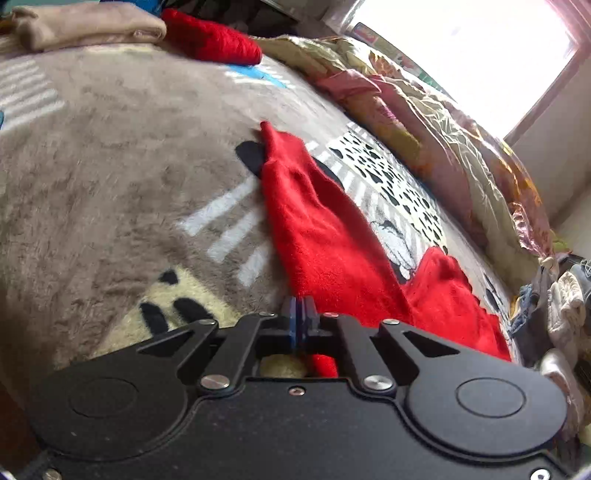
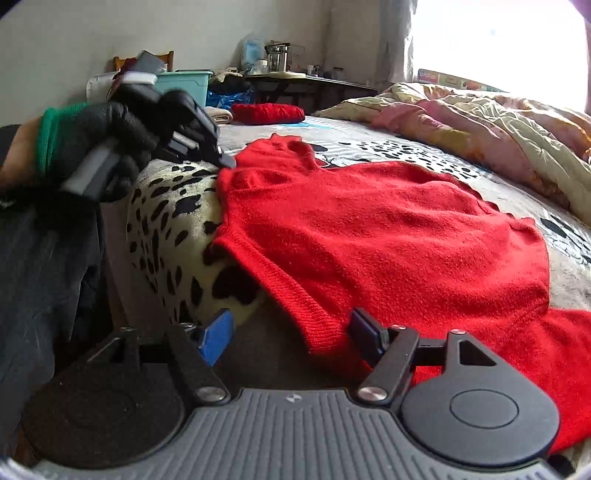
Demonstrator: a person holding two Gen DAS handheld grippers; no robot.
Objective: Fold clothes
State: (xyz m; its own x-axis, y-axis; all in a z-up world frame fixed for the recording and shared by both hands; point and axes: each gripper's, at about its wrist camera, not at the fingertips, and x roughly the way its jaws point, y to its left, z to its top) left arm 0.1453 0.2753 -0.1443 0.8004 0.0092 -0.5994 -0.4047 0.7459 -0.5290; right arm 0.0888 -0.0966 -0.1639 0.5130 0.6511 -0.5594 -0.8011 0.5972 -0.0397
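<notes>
The left gripper (image 1: 300, 314), squeezed tight with nothing inside, and the right gripper (image 2: 291, 332), spread wide around the hem, may let the red sweater (image 2: 388, 236) bunch up at 12 o'clock.

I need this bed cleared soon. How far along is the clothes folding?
Done: a folded red garment and a beige one sit at the bed's far end. In hand: the red sweater lies spread and unfolded; the left gripper is shut at its edge, the right gripper open around its ribbed hem. Left: every fold on this sweater.
</notes>
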